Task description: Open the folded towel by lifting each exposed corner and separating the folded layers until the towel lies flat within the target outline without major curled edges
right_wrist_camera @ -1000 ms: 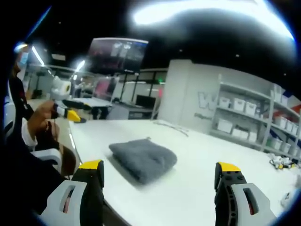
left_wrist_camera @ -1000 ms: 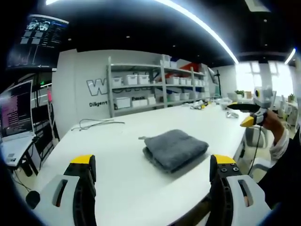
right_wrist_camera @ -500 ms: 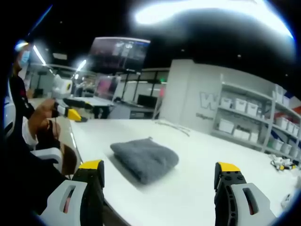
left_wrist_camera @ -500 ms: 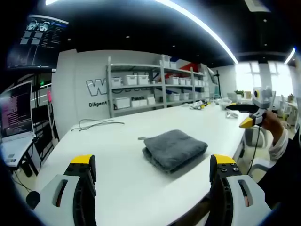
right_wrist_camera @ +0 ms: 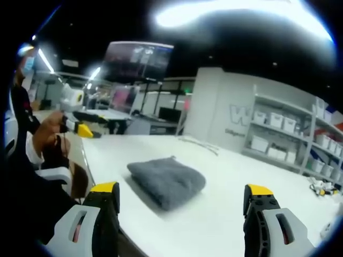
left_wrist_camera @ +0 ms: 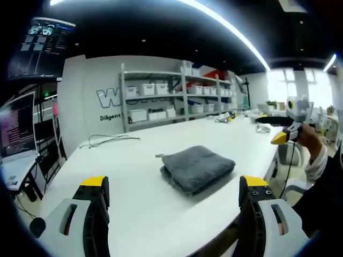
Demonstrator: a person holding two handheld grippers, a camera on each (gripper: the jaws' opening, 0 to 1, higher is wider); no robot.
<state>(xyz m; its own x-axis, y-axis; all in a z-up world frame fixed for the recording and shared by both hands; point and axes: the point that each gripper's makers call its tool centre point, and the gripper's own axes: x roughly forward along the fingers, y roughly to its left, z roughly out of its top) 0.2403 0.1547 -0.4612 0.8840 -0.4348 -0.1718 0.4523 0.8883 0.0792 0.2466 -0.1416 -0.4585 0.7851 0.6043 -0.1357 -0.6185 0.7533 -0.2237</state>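
A grey folded towel [left_wrist_camera: 197,167] lies on the white table [left_wrist_camera: 139,182], a small loop tag at its far left corner. The left gripper [left_wrist_camera: 174,201] is open, held back from the towel's near side with nothing between its yellow-tipped jaws. In the right gripper view the same towel [right_wrist_camera: 166,181] lies ahead of the open right gripper [right_wrist_camera: 179,206], also apart from it. Held in a hand, the right gripper [left_wrist_camera: 278,131] appears at the right of the left gripper view. At the left of the right gripper view the left gripper [right_wrist_camera: 80,128] appears the same way.
Shelves with white bins [left_wrist_camera: 171,99] stand behind the table. A cable [left_wrist_camera: 110,140] lies on the far left of the table. Monitors [left_wrist_camera: 19,126] stand at the left. Small items [right_wrist_camera: 319,187] sit at the table's far right end. A person's sleeve [left_wrist_camera: 321,166] is at right.
Both views have drifted slightly; the towel sits a touch further left in the left gripper view and further right in the right gripper view. Both grippers stay open.
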